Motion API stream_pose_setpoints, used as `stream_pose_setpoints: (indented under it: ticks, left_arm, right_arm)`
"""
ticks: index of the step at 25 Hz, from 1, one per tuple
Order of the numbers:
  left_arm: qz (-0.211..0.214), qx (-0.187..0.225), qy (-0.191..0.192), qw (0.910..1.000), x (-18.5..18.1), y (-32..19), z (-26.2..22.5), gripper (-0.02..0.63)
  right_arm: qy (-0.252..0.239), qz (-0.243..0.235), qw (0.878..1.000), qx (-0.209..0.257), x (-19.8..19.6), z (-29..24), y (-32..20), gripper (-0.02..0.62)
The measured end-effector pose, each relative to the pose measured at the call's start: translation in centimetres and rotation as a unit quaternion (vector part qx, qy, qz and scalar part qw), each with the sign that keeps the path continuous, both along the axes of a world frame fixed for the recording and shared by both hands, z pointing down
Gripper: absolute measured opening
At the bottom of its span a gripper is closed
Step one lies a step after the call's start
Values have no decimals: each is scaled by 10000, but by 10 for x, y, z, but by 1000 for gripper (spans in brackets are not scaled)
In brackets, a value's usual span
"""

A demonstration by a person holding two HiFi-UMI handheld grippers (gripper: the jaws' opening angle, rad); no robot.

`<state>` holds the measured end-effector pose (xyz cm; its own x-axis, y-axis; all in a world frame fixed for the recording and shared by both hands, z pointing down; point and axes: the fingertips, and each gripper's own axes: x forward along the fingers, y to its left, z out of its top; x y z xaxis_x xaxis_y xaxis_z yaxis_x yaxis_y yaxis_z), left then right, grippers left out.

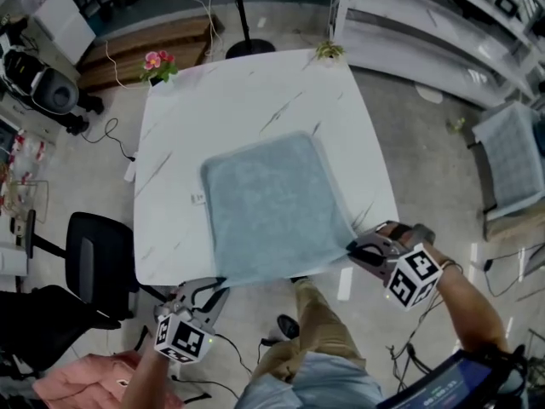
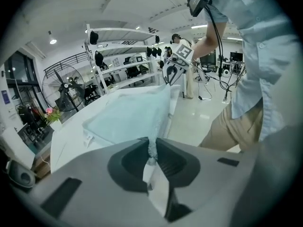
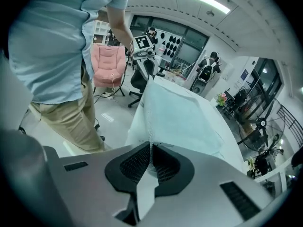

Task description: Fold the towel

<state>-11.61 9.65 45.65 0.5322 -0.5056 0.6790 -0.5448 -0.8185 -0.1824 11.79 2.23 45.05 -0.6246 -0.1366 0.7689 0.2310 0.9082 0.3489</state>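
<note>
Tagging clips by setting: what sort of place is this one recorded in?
Probably a lab or workshop office, not a home: white metal shelving racks, a black swivel office chair, and loose cables across the grey floor.

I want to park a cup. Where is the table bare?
Bare: far strip of table between pink flowers and small plant, and left strip beside the towel. Crowded: the near edge, where left claw and right claw grip it.

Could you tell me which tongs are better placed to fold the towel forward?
Right, marginally: the right tongs grip a towel corner beside the table edge; the left tongs grip theirs farther off it.
</note>
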Motion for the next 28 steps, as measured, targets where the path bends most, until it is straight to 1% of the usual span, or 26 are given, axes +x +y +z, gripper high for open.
stream_pose_setpoints:
  ticks: [6, 10, 12, 14, 17, 20, 24, 26, 28]
  left_arm:
    - [263, -12, 162, 9995, 11, 45, -25, 46]
    - [297, 40, 368, 9989, 15, 48, -51, 46]
    - [168, 52, 526, 9985, 14, 36, -70, 46]
    - [-39, 39, 792, 9968, 10, 18, -88, 44]
    - [-431, -103, 1205, 9917, 0, -13, -107, 44]
    - [-756, -336, 1504, 9852, -11, -47, -118, 44]
    - [-1095, -555, 1685, 9780, -33, -96, -121, 44]
    - [-1211, -703, 1737, 9748, -44, -119, -113, 46]
    - [-1313, -941, 1807, 9702, -52, -140, -99, 46]
  right_arm:
    - [-6, -6, 9999, -162, 9, -29, 41, 31]
    - [-142, 64, 9995, -283, 10, -56, 41, 31]
    - [-261, 149, 9991, -310, 9, -71, 30, 31]
    - [-404, 222, 9985, -299, 4, -86, 13, 31]
    - [-653, 296, 9969, -311, -9, -106, -20, 31]
    - [-858, 358, 9950, -375, -20, -121, -57, 31]
    - [-917, 383, 9933, -585, -38, -123, -109, 31]
    - [-905, 416, 9918, -798, -47, -115, -132, 31]
    - [-869, 485, 9894, -1054, -55, -101, -152, 31]
